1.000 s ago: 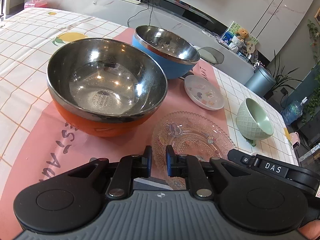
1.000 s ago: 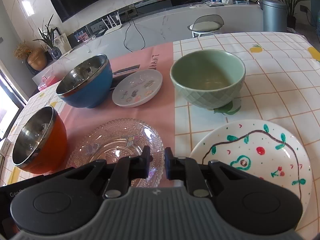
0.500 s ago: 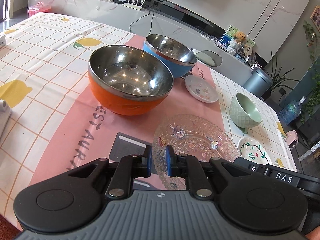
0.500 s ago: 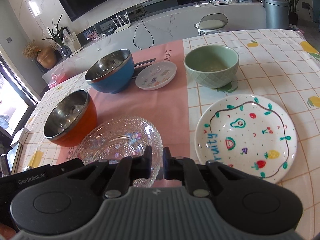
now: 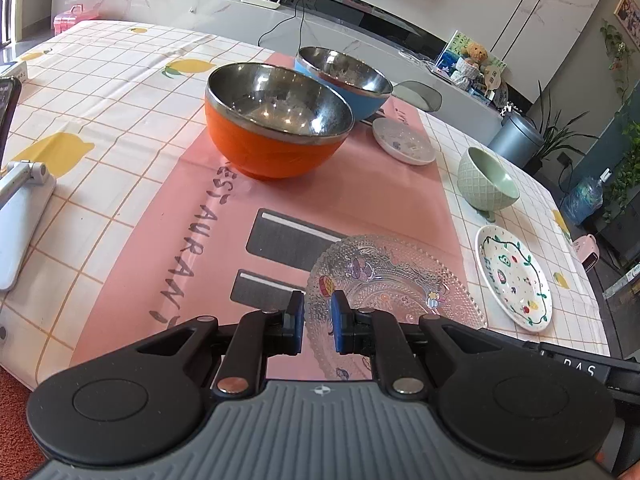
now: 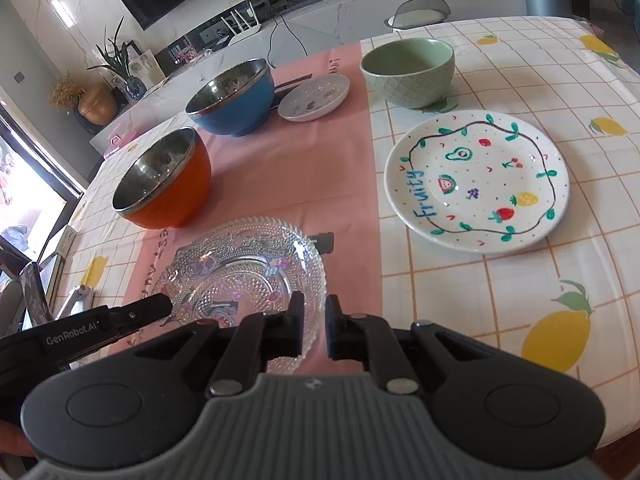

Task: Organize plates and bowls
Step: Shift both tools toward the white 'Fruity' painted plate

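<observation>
Near the tabletop's (image 6: 520,288) front edge, both hand-held grippers, left (image 5: 318,318) and right (image 6: 314,326), hover nearly closed and empty beside the glass plate (image 6: 240,268); picking it up likely comes next, so one must open.

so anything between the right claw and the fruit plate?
Nothing visible. The right claw is shut and empty over the near edge of the glass plate; the fruit plate lies ahead to its right, with only bare tablecloth between.

Right tool (image 6: 314,326) nearly closed over glass plate (image 6: 244,268); fruit plate (image 6: 476,180) beside.
</observation>
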A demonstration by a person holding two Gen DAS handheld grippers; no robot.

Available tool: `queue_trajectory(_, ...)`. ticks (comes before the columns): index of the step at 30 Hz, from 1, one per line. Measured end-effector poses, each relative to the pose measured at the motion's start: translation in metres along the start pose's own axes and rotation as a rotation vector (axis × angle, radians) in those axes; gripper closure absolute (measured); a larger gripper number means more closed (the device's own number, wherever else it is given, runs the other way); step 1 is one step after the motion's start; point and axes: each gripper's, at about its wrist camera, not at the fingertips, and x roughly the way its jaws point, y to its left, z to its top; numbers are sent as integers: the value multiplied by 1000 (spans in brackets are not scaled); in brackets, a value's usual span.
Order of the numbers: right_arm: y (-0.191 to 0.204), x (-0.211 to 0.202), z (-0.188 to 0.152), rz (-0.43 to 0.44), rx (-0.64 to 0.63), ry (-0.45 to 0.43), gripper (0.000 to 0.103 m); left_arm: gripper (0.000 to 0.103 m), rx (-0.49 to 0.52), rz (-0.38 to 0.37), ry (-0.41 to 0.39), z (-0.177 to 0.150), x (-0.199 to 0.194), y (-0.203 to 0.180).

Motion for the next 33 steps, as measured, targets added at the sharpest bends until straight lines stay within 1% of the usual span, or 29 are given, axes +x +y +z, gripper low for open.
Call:
queue_trajectory(5, 1, 3, -7, -6, -5, 26, 95, 88, -6, 20, 24, -5, 4, 4)
queue_trajectory(12, 0, 9, -13, -19, -3, 54, 95, 87, -8, 27, 29, -8, 6, 6)
queue_trajectory(23, 2, 13, -7, -25, -4, 35, 95, 86, 17, 59, 22, -4, 16, 1)
queue_trajectory(25, 1, 13, -7, -22, -4, 34, 94, 86, 53, 82, 15, -4, 15, -4)
queue_trajectory(27, 1, 13, -8, -14, -3, 36, 89, 85, 82, 106, 0, -6, 13, -9)
queue_trajectory(28, 2, 12, -8, -15, -6, 33, 87, 80, 86, 106, -6, -6, 11, -10)
queue_trajectory(29, 2, 10, -8, -20, -13, 27, 76, 75, 87, 98, -11, -5, 9, -10)
queue_trajectory(30, 2, 8, -8, -24, -19, 19, 65, 72, 84, 89, -16, -3, 7, -10)
queue_trajectory(33, -2, -1, -5, -35, -25, -8, 64, 69, 84, 79, -32, 2, 1, -14)
